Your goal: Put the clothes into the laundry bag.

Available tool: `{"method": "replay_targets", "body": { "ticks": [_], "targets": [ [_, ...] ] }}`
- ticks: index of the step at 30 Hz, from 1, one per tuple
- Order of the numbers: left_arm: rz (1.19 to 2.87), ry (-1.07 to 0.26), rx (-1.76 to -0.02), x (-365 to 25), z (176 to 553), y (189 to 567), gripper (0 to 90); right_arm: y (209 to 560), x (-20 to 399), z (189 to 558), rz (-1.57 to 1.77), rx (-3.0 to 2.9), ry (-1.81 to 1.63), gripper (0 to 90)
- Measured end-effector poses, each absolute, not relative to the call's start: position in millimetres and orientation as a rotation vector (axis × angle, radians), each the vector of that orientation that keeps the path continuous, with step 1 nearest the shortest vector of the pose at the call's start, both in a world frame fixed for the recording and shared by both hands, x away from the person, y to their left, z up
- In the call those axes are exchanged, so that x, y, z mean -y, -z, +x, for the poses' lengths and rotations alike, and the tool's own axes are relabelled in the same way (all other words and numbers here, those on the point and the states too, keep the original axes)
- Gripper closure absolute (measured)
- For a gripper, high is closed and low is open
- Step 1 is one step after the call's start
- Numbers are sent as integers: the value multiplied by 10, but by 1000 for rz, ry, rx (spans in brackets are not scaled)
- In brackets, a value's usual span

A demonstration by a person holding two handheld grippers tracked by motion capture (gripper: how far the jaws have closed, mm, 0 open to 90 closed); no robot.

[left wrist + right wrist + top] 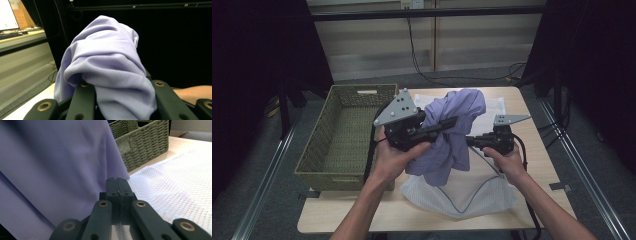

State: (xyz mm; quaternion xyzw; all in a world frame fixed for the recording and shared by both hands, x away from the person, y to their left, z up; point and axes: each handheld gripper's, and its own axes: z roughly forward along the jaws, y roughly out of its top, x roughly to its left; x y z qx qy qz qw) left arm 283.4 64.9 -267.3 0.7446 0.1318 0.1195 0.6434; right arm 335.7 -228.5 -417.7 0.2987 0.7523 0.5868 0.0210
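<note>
A lavender garment (457,107) hangs bunched above the table, and my left gripper (449,122) is shut on it. In the left gripper view the cloth (107,50) drapes over both jaws and hides their tips, so the left gripper (117,85) sits under it. A white mesh bag (462,195) lies on the table beneath, one edge lifted toward my right gripper (472,141). In the right gripper view the right gripper (117,182) has its jaws pressed flat together. It appears to pinch the thin mesh (175,182), with the garment (50,170) close on its left.
A green woven basket (319,150) stands on the left part of the wooden table (537,150), its corner (145,140) just beyond the garment. White cloth lies at the table's back. Dark curtains and metal floor rails flank the table.
</note>
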Motion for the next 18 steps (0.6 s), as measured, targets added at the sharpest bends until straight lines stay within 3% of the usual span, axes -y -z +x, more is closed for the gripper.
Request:
{"method": "replay_targets", "body": {
  "ticks": [5,18],
  "targets": [
    [1766,-275,-304,-557,2842,2833,692,4185,2282,3363,928,-2335,-1809,900],
    [1736,-208,-298,-579,2854,3003,692,4221,2265,3362,935,-2350,-1800,899]
  ]
}}
